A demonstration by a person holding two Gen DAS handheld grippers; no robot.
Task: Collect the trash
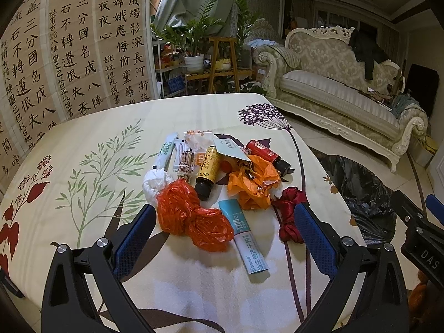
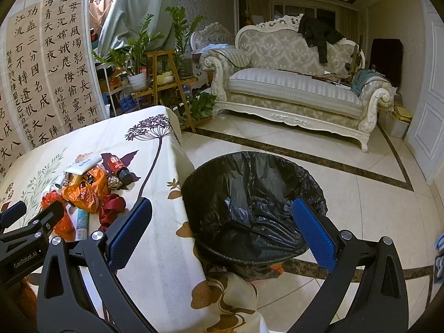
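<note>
Trash lies in one loose heap near the middle of my desk (image 1: 83,127), on the floral cloth. Left tongs (image 1: 224,233) stand wide and hold nothing; between their blue pads I see the red-orange plastic bag (image 1: 191,216) and the teal sachet (image 1: 244,236), both flat on the cloth. Just beside the right pad sits a knotted dark red ribbon (image 1: 288,216). Behind these: a crumpled orange bag (image 1: 249,183), a yellow bottle (image 1: 208,172) on its side with its black cap toward me, and a red bottle (image 1: 266,152) also on its side at the far right of the heap. A pale green card (image 1: 230,149) rests partly over the yellow bottle. At the left of the heap I note a white wrapper (image 1: 163,152), a white crumpled bag (image 1: 155,183) and a coil of twine (image 1: 186,163).

Right tongs (image 2: 222,227) are likewise wide and empty, hovering above the bin (image 2: 249,166). The bin stands on the tiled floor, just beside the desk's hanging cloth edge, and is lined with a black bag. Inside I make out only folds of black liner; whether anything lies at the bottom I cannot tell. An orange scrap (image 2: 277,269) shows at the bin's near rim, outside the liner.
</note>
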